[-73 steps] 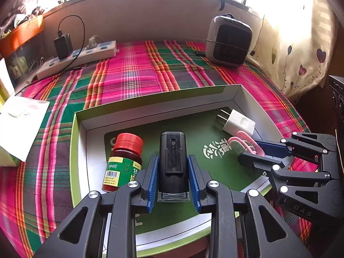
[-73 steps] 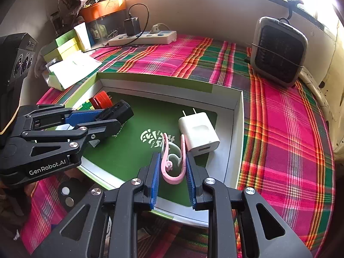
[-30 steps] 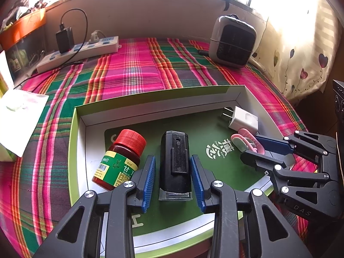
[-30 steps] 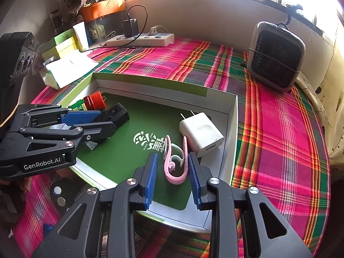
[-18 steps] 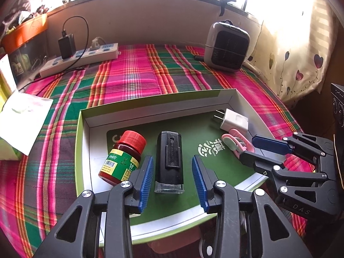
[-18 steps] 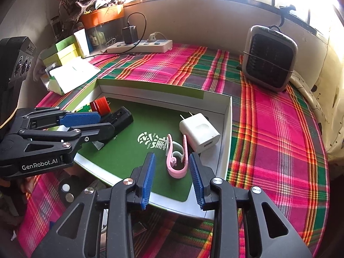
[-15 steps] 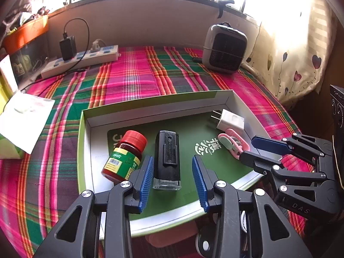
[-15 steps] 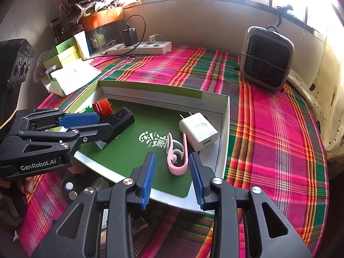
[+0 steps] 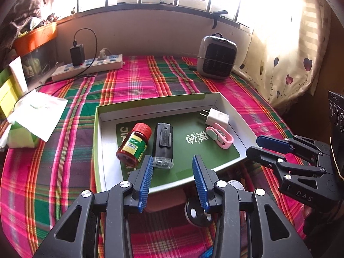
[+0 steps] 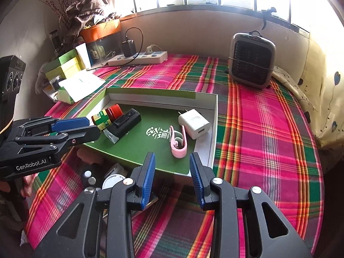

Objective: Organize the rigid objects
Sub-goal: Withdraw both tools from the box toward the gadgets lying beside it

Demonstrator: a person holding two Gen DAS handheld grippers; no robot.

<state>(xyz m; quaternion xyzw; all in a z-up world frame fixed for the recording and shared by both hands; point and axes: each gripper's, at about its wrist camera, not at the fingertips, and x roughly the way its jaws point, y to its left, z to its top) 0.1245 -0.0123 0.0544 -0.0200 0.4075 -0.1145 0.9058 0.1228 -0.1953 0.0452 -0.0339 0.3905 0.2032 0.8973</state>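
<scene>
both our left claw [image 9: 172,167] and right claw [image 10: 172,165] hang open and empty; the tray [image 9: 150,103] looks filled, so next we'd likely fetch any leftovers.

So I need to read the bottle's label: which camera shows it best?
The left wrist view: the bottle lies near the middle, its green and yellow label with barcode facing the camera. In the right wrist view the bottle is smaller, partly hidden behind the left gripper.
</scene>
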